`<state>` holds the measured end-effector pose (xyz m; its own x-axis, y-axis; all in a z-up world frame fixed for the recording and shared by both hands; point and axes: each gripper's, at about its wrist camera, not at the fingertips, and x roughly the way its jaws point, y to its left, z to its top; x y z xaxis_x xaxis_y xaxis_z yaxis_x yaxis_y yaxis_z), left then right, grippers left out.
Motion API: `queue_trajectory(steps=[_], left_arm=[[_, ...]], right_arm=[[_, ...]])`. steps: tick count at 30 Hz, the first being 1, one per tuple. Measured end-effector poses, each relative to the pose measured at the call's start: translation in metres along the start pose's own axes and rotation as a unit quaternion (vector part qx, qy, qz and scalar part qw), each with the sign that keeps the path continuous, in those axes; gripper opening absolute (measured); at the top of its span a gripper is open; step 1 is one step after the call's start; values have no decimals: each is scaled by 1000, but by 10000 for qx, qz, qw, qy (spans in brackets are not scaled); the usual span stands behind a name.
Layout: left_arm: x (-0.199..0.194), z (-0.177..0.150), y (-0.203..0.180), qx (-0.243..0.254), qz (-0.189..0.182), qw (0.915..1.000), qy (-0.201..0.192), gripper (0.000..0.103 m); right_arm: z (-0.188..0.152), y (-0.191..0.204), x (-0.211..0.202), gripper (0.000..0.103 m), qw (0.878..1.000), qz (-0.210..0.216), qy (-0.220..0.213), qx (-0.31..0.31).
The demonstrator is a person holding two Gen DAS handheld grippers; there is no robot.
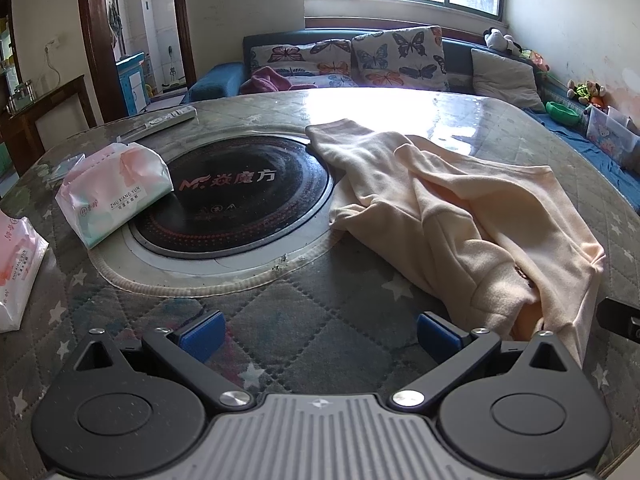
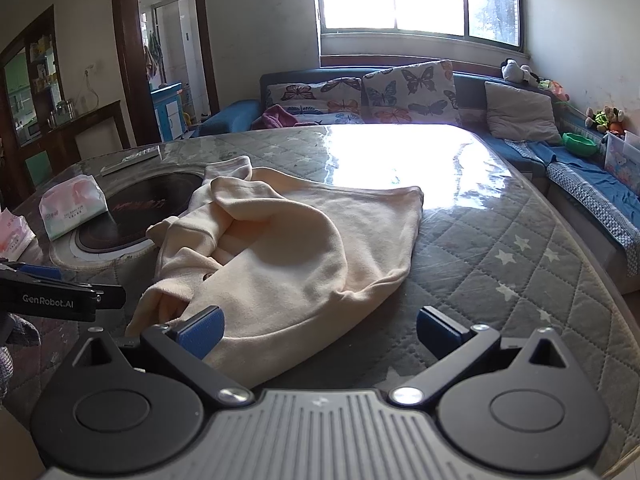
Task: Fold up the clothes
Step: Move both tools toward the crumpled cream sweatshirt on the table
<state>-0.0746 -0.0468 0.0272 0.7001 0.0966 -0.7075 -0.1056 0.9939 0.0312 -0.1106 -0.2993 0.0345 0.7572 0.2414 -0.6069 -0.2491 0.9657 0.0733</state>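
Observation:
A cream-coloured garment [image 1: 460,216] lies rumpled on the quilted table cover, right of the round black hob; it also shows in the right wrist view [image 2: 288,252]. My left gripper [image 1: 318,334] is open and empty over bare quilt, just left of the garment's near end. My right gripper [image 2: 318,330] is open, its left pad [image 2: 200,330] over the garment's near hem, its right pad over the quilt. The left gripper's body [image 2: 60,300] shows at the left edge of the right wrist view.
A round black hob [image 1: 240,196] is set in the table [image 2: 520,264]. A tissue pack [image 1: 116,190] lies on the hob's left rim, another pack [image 1: 16,272] at the far left, a remote [image 1: 168,118] at the back. A sofa with butterfly cushions [image 1: 400,58] stands behind.

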Motion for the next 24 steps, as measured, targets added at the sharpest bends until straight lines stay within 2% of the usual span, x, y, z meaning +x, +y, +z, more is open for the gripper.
queue_trajectory(steps=[24], left_arm=[[2, 1, -5, 68, -31, 10000, 60, 103]], right_arm=[[2, 4, 2, 103, 10000, 68, 28, -60]])
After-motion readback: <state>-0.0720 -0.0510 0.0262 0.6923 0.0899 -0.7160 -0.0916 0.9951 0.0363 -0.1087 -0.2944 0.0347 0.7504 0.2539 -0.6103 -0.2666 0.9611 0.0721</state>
